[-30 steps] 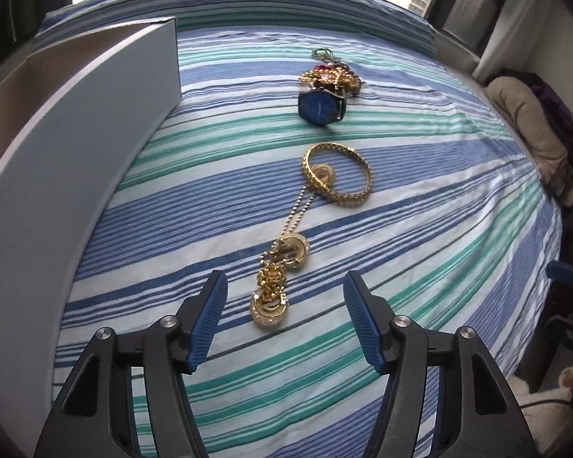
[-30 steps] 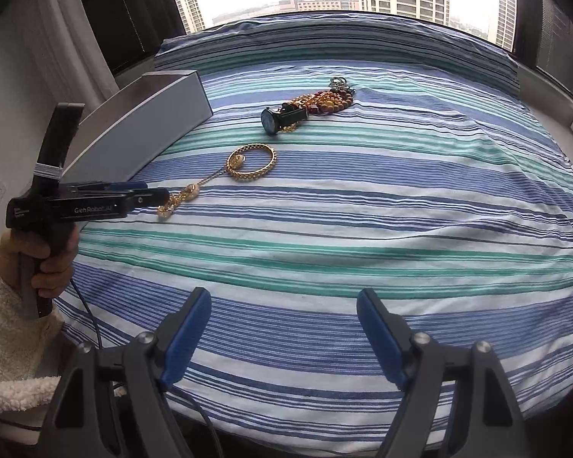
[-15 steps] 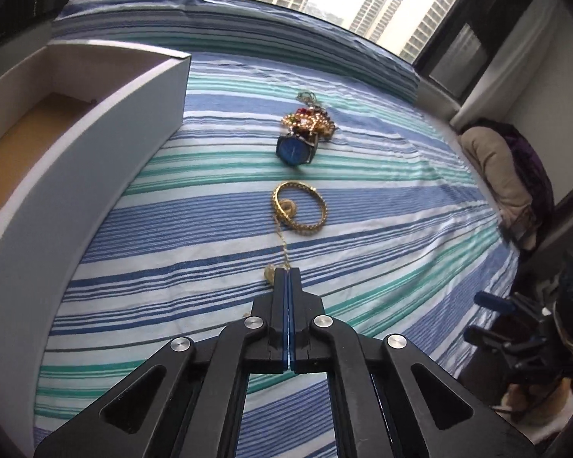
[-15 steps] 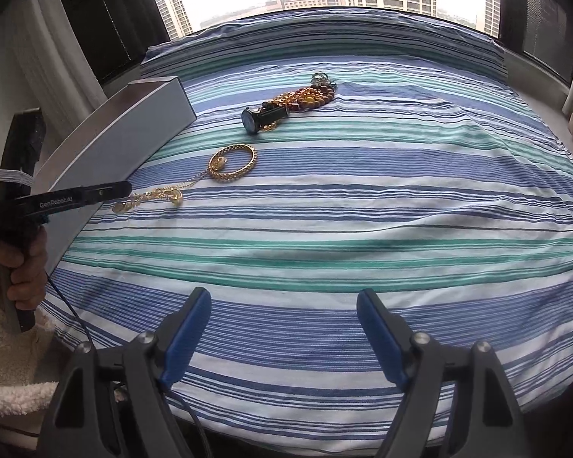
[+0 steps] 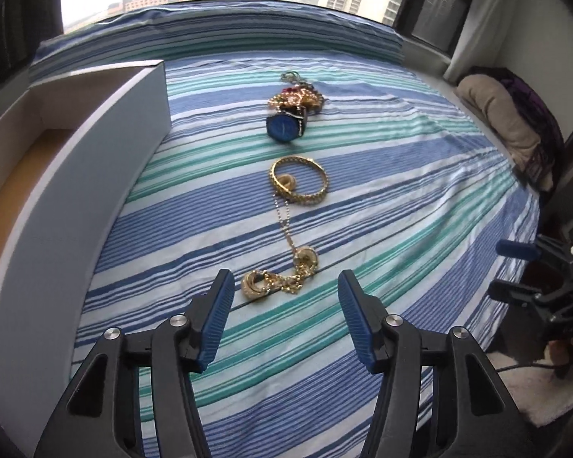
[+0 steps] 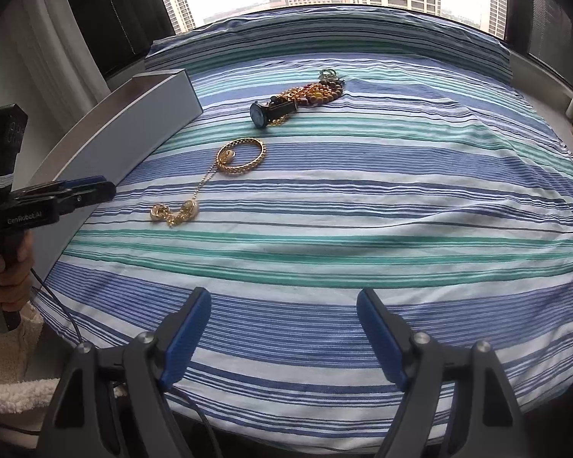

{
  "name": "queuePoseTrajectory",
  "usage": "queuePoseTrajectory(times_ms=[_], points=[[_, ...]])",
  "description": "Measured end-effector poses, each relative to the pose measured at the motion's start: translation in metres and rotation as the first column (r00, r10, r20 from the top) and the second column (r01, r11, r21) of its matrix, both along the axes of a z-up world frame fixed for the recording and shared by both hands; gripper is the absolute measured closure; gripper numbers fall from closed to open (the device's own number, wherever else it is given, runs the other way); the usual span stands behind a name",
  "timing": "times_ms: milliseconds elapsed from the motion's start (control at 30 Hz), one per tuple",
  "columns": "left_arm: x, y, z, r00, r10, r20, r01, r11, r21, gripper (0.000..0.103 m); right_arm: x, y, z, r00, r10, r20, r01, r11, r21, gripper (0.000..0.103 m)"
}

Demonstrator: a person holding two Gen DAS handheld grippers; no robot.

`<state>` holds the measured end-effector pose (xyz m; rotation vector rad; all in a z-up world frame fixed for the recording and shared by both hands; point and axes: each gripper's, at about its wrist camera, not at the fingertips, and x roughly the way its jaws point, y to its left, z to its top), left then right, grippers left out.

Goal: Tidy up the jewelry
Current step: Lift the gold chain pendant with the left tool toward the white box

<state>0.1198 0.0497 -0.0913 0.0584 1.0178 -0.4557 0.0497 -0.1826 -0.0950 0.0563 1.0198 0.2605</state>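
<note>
Left tongs (image 5: 284, 297) gape empty just short of the gold necklace (image 5: 282, 278) on the bed (image 5: 401, 198); right tongs (image 6: 282, 318) gape too. The chain runs toward 12 o'clock over the bangle (image 5: 300, 185), so lifting could drag it

The only lettering that can be read is "GenRobot.AI", in pale print along the black side of the left tongs (image 6: 107, 189) as seen from the right wrist camera. A faint embossed mark sits on the black block above it, too blurred to make out. The blue watch (image 5: 284, 127) dial is too small to read
</note>
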Motion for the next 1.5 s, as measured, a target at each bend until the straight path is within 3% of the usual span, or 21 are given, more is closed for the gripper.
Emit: queuePoseTrajectory(times_ms=[167,267,300,367,500,567,700,800,1100,1500], points=[[0.013,-0.039,-0.029,0.988,-0.153,0.009,0.151,0.982,0.118,0.041,-0.004,0.001,0.003,1.0,0.003,0.009,-0.003,1.0,-0.013,0.023],[0.025,-0.047,-0.047,0.985,-0.166,-0.039,0.17,0.976,0.136,0.043,-0.005,-0.001,0.003,1.0,-0.007,0.008,0.007,1.0,-0.011,0.023],[0.027,-0.047,-0.052,0.986,-0.158,-0.055,0.164,0.978,0.132,0.061,-0.005,-0.001,0.004,1.0,-0.009,0.009,0.009,1.0,-0.01,0.023],[0.028,-0.044,-0.053,0.989,-0.139,-0.045,0.144,0.982,0.126,0.082,-0.005,-0.003,0.004,1.0,-0.013,0.009,0.013,1.0,-0.009,0.023],[0.02,-0.03,-0.044,0.995,-0.087,-0.047,0.089,0.995,0.055,0.083,-0.003,-0.009,0.001,1.0,-0.025,0.002,0.025,1.0,-0.002,0.023],[0.014,-0.017,-0.029,0.998,-0.043,-0.042,0.042,0.999,-0.017,0.083,0.0,-0.01,0.0,1.0,-0.03,-0.001,0.03,1.0,0.002,0.023],[0.0,0.011,0.007,0.999,0.032,-0.019,-0.034,0.991,-0.129,0.083,0.002,-0.011,-0.001,1.0,-0.03,-0.003,0.03,1.0,0.004,0.023],[-0.01,0.03,0.031,0.996,0.085,0.002,-0.083,0.982,-0.167,0.083,0.005,-0.01,-0.003,1.0,-0.029,-0.01,0.029,1.0,0.006,0.023],[-0.03,0.068,0.071,0.977,0.204,0.062,-0.188,0.962,-0.197,0.083,0.006,-0.003,-0.002,1.0,-0.014,-0.005,0.014,1.0,-0.004,0.023],[-0.045,0.107,0.056,0.927,0.376,0.005,-0.368,0.909,-0.196,0.083,0.02,0.013,0.014,0.998,0.057,0.03,-0.056,0.998,-0.028,0.023]])
